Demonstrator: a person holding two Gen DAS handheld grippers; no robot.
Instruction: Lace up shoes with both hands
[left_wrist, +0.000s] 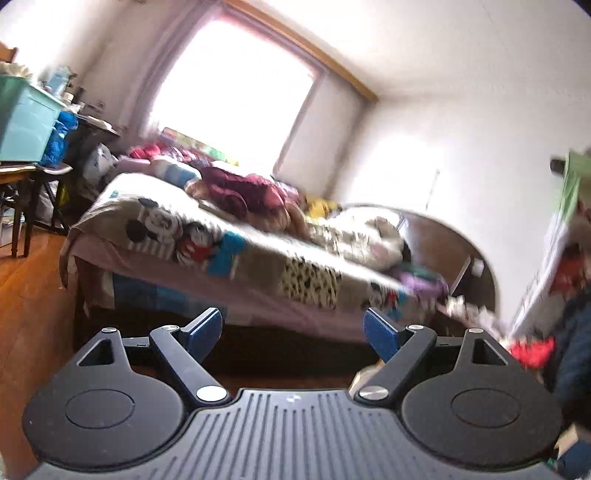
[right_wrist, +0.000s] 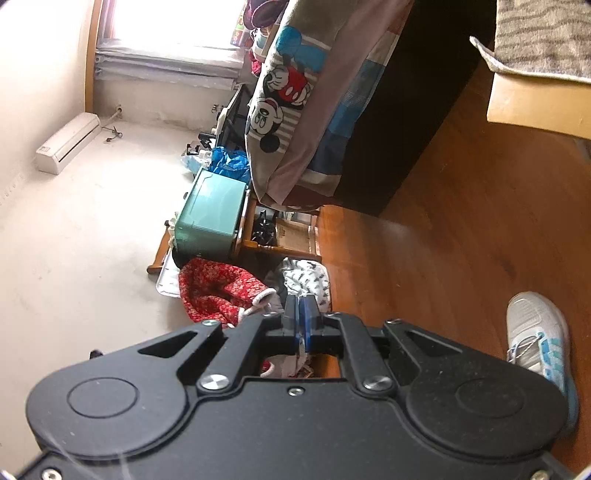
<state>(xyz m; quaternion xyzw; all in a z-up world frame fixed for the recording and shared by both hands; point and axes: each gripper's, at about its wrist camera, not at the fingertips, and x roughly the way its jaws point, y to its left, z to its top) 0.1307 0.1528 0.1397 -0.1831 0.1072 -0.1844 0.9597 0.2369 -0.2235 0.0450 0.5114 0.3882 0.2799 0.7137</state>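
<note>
1. Right gripper (right_wrist: 302, 325), black with blue pads, has its jaws pressed together; whether a lace is pinched between the pads cannot be told.
2. Left gripper (left_wrist: 293, 334) stands spread wide with nothing between its pads, aimed across the room at the bed with a cartoon-print quilt (left_wrist: 207, 236).
3. White mesh sneaker with turquoise stripes and white laces (right_wrist: 537, 343) lies right of the right gripper's body, behind its fingertips, its long axis running roughly along the gripper's.
4. Judging by that, the right hand is nearer; the left view shows no shoe.
5. Sneaker rests on an orange-brown wooden floor (right_wrist: 443, 258) in a cluttered bedroom.
</note>
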